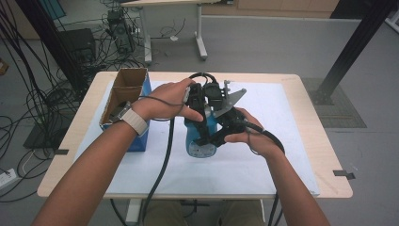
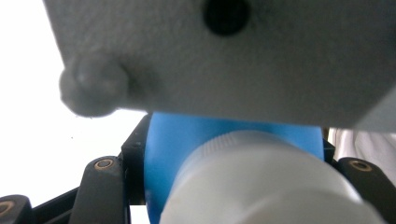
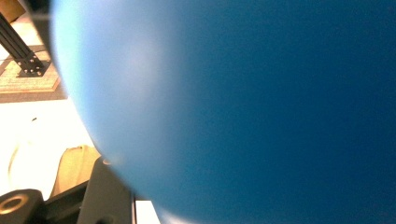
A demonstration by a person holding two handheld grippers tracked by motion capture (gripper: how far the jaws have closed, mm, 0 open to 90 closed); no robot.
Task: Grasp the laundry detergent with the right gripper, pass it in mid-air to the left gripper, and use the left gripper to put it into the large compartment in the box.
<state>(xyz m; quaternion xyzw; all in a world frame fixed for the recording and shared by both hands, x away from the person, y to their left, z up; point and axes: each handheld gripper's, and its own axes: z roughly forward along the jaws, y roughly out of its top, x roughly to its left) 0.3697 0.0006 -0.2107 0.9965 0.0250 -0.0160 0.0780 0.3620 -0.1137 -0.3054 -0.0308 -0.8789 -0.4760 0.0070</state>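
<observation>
**Both grippers clamped on one blue bottle at mid-table**

The left gripper has its jaws closed on the upper part of the blue bottle; in the left gripper view the black jaws press both sides of the blue neck just behind the white ribbed cap, which sits blurred and very close to the lens; a grey plate of the other gripper crosses the top of that view. The right gripper has its jaws shut on the bottle's body lower down; in the right gripper view the blue wall lies right against the camera, and one black jaw shows at the lower left. The bottle is held at the middle of the table, over the white sheet; whether it touches the sheet I cannot tell. An open cardboard box with blue sides stands to the left, just beside the left forearm, which wears a watch with a pale strap; black cables trail off the near edge of the wooden table.
</observation>
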